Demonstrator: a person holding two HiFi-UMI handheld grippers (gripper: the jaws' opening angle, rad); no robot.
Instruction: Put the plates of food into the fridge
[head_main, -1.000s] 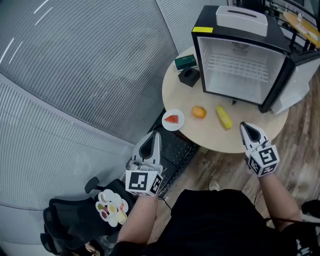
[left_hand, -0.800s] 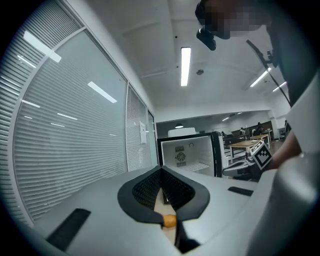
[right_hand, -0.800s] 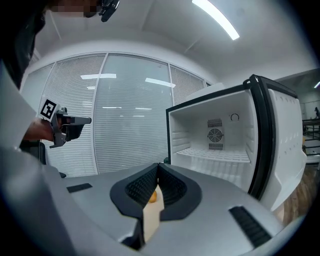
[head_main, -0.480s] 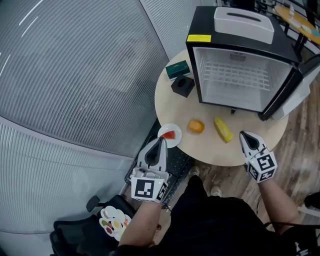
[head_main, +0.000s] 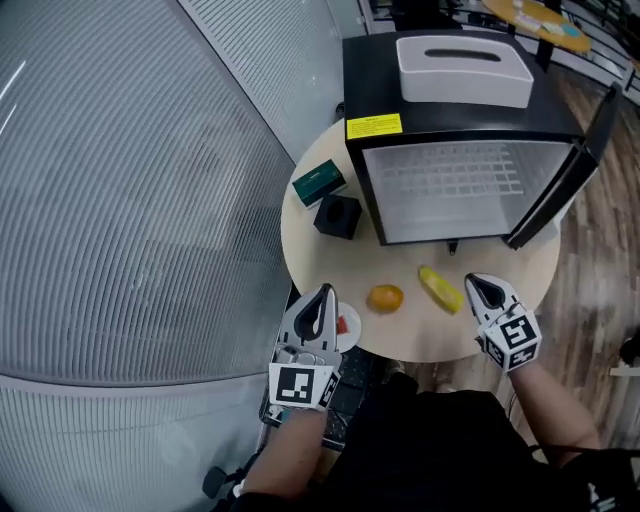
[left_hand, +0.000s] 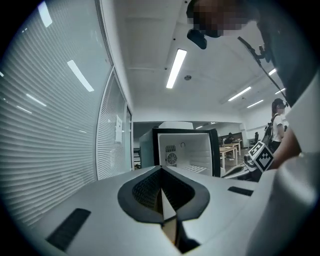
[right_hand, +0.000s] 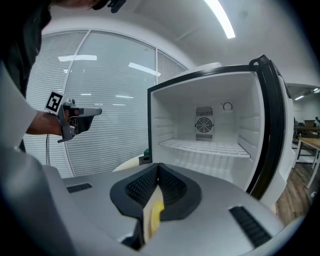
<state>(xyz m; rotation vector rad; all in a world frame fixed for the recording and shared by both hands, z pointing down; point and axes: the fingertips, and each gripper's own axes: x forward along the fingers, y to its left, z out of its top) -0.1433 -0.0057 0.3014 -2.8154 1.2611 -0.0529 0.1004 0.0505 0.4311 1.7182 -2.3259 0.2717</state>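
Fridge (head_main: 450, 185): black case, white inside, opening towards the person, door (head_main: 562, 170) swung wide at the right. Yellow label (head_main: 373, 126) on its top front-left corner, print too small to read. White box (head_main: 465, 70) sits on top.

Round surface (head_main: 320, 260): green box (head_main: 320, 183), lettering illegible, and black cube (head_main: 338, 216), both left of the fridge.

Plate (head_main: 347, 325): white, with a red piece on it, at the surface's near edge and half hidden behind the left gripper (head_main: 325, 292). Orange fruit (head_main: 385, 298) lies just right of it. Yellow piece (head_main: 440, 289): long axis runs upper-left to lower-right, its near end beside the right gripper (head_main: 473, 284).

Both grippers' jaws are closed, gripping nothing. Their cubes carry black-and-white square markers.
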